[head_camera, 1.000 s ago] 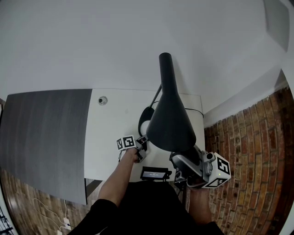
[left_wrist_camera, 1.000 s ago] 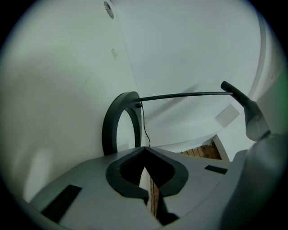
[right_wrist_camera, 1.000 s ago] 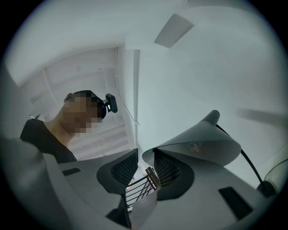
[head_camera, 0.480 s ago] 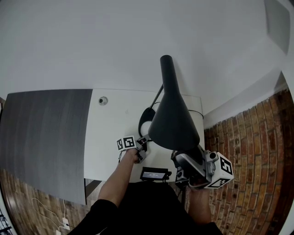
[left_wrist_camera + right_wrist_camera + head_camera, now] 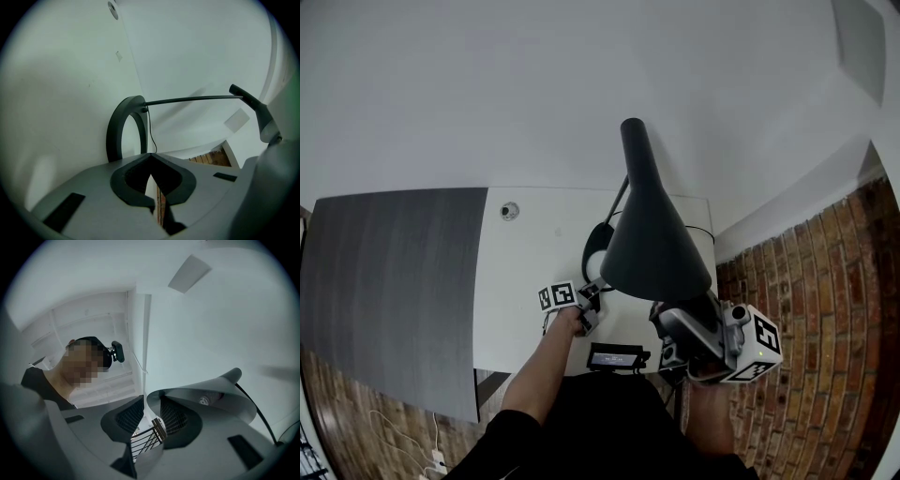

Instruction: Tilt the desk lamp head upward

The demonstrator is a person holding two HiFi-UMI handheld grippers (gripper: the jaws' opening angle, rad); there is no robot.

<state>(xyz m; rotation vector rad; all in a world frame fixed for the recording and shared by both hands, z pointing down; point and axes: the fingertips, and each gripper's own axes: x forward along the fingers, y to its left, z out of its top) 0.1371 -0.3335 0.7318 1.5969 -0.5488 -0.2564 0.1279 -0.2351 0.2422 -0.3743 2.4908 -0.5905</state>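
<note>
Slippage hazard: the right gripper clamps its fingers on only the shade rim, and the left gripper, fingers together, leaves the base free to tip.

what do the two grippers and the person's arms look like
The left gripper and right gripper are light grey with broad, flat bodies. Each carries a white cube printed with black square markers. The fingers have dark V-notched pads, and the right gripper's show a fine grid texture. The person wears a black top, with each sleeve ending above the forearm.
</note>
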